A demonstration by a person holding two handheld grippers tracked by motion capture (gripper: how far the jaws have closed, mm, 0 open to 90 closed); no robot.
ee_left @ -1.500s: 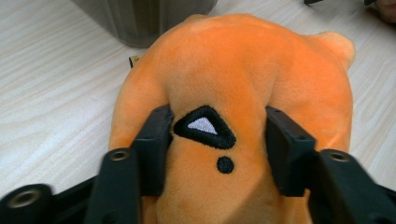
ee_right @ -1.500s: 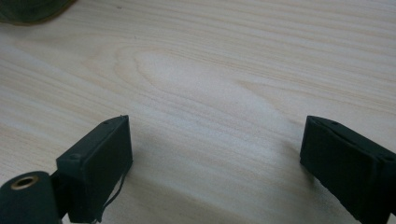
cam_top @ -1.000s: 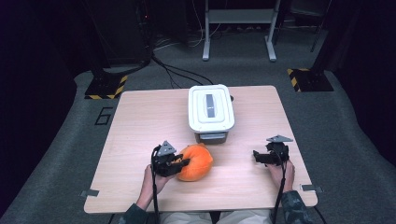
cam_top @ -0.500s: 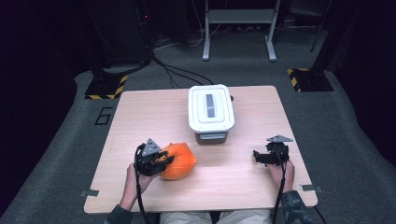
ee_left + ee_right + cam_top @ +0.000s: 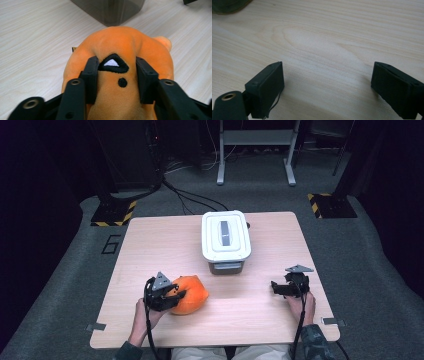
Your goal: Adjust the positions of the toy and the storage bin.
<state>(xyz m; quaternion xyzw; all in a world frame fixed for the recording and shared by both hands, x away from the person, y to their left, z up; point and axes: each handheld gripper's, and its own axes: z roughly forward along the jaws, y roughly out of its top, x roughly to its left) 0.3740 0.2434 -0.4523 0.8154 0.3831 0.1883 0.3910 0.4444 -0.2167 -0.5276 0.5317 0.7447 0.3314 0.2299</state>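
The orange plush toy (image 5: pixel 189 294) lies on the worktop (image 5: pixel 250 320) in the lower left of the high view, in front of the white-lidded box (image 5: pixel 225 241) and well apart from it. Judge it as light, soft and squashy: it will give under the pads rather than resist, it won't break, and the fuzzy fabric should not slip much. Because it deforms, take it across a bulging fold of the body, deep enough that the stuffing fills the gap, not by a thin edge that can pull free.

Your left hand-held gripper (image 5: pixel 117 75) sits over the toy in the middle of the left gripper view, a black jaw on each side of the stitched black-and-white triangle. The jaws have just been opening, with the toy between them; the plush bulges up against both pads, so the pinch looks loosened rather than let go.

Your right hand-held gripper (image 5: pixel 328 85) hangs over bare wood at the lower right of the high view, jaws spread wide, touching nothing.
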